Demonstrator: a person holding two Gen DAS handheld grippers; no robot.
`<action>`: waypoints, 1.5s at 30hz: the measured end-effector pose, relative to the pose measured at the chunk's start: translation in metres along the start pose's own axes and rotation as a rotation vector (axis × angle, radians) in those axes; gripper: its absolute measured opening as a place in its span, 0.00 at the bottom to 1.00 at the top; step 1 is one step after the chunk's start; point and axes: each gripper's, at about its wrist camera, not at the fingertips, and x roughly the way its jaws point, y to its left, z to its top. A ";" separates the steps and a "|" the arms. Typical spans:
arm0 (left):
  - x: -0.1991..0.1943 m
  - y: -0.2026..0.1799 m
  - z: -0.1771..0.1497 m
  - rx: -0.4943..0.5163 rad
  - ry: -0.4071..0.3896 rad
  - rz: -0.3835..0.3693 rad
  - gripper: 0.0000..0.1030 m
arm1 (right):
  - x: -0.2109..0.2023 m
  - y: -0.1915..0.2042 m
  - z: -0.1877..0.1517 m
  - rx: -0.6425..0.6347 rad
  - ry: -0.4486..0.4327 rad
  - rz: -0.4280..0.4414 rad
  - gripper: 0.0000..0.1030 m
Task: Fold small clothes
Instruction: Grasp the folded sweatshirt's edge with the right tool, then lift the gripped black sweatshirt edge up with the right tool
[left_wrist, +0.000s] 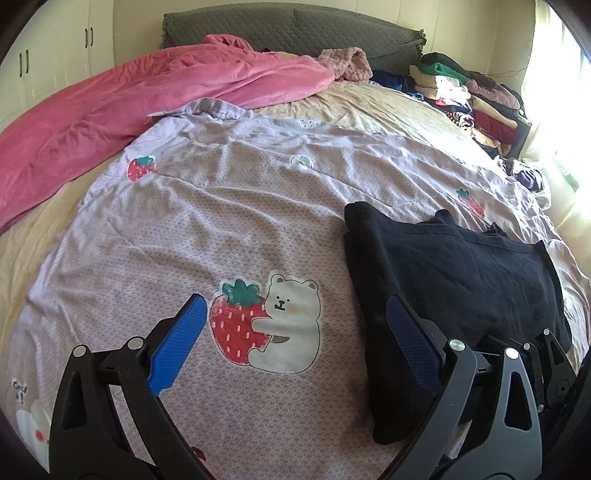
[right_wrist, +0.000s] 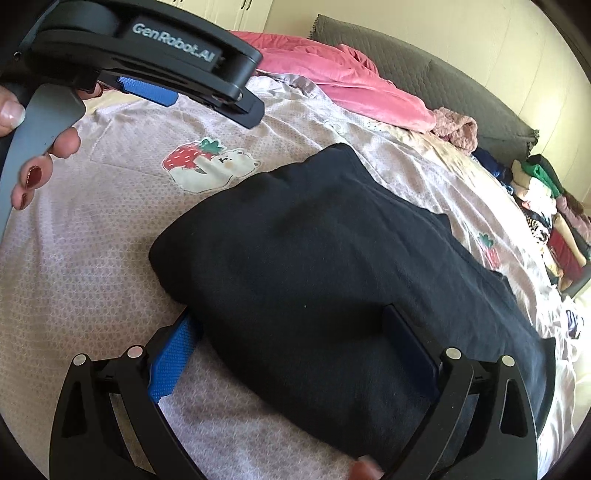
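A folded black garment lies on a lilac strawberry-and-bear sheet. My left gripper is open and empty, hovering over the sheet just left of the garment, its right finger at the garment's left edge. In the right wrist view the same black garment fills the middle. My right gripper is open, with the garment's near edge lying between its fingers. The left gripper shows there at top left, held by a hand.
A pink blanket is bunched at the far left of the bed, before a grey headboard. A stack of folded clothes sits at the far right edge. White wardrobe doors stand at the back left.
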 end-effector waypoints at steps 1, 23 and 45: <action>0.002 0.001 0.001 -0.008 0.002 -0.002 0.89 | 0.000 -0.001 0.001 -0.001 -0.006 -0.003 0.93; 0.013 -0.021 0.019 -0.086 0.054 -0.174 0.89 | -0.035 -0.018 0.002 0.059 -0.154 0.108 0.07; 0.056 -0.073 0.011 -0.138 0.244 -0.304 0.25 | -0.055 -0.032 -0.013 0.132 -0.198 0.121 0.07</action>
